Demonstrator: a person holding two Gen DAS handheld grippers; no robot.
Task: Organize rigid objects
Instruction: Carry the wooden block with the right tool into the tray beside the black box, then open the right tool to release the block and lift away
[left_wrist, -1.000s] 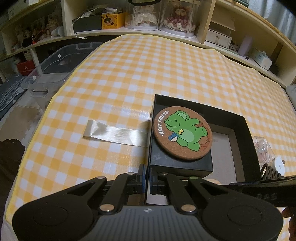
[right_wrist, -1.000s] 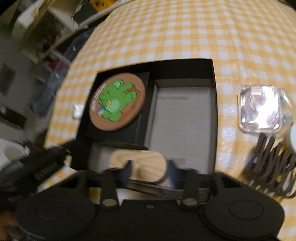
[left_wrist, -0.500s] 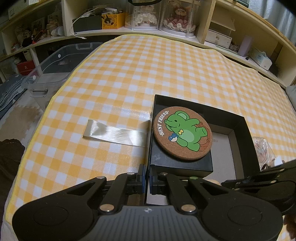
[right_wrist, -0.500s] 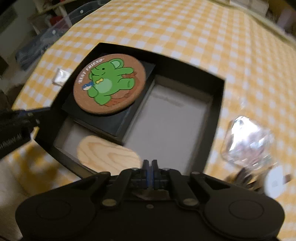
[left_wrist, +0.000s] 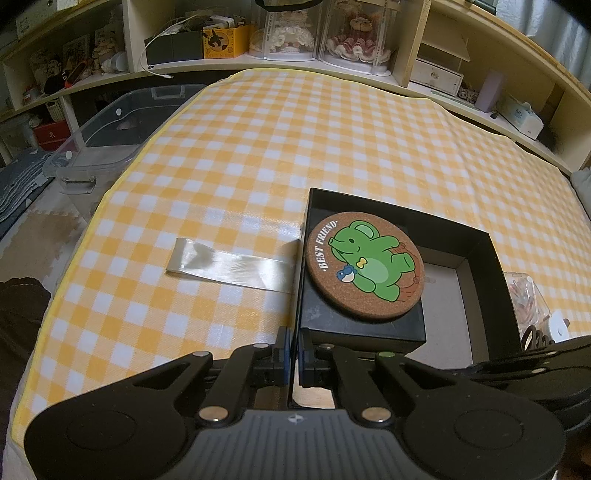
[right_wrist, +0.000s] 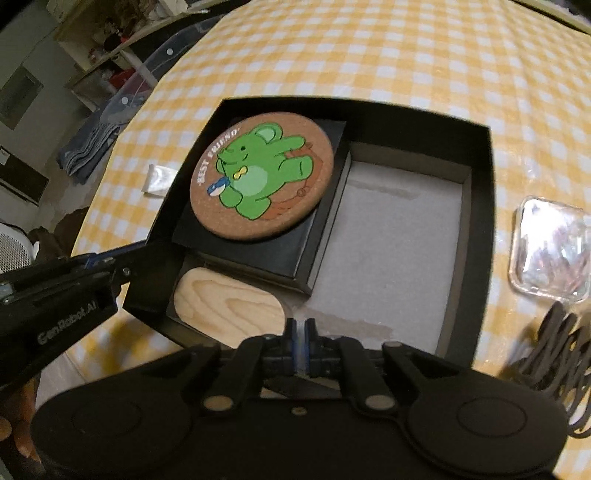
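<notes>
My left gripper (left_wrist: 293, 356) is clamped on the near left wall of the black box (left_wrist: 496, 295), its blue pads (left_wrist: 283, 354) squeezing that thin cardboard edge between them. From the right wrist view I see the same gripper (right_wrist: 110, 260) coming in from the left and pinching the box's corner.

My right gripper (right_wrist: 301, 345) hangs over the box's near wall with its fingers almost together. They have just eased a little apart from fully closed, and I see nothing between them, though the pads hide the bit of rim right below, so I can't be sure they're clear of it.

Inside the box, a smaller black case (right_wrist: 255, 251) sits in the left part, and the round cork coaster (right_wrist: 262, 175) with the green bear lies flat on top of it. A rounded wooden piece (right_wrist: 229, 304) lies on the box floor, just in front of the case.

On the checked tablecloth (left_wrist: 295, 140), a strip of clear tape (left_wrist: 229, 266) runs up to the box's left wall. A clear plastic case (right_wrist: 550, 251) and a dark coiled thing (right_wrist: 554, 354) lie to the right of the box.
</notes>
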